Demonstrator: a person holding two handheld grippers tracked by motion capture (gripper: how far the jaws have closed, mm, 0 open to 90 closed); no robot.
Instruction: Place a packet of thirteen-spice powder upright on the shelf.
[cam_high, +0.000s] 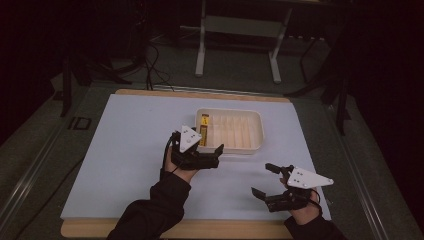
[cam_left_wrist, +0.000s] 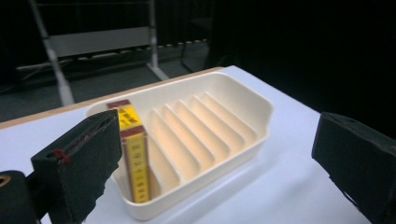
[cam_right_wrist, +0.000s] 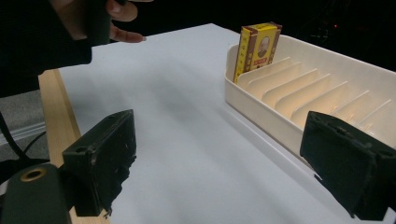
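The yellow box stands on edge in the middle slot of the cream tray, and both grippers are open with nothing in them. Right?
Not the middle slot. The yellow box stands in the end slot of the cream tray, against its end wall, as the left gripper view shows. The rest holds.

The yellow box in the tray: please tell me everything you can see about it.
The yellow box is a small flat carton, probably cardboard, with dark red edges and a printed portrait on its broad face. It stands upright on a narrow side in the end slot of the cream ribbed tray, against the end wall. No hand-held gripper touches it.
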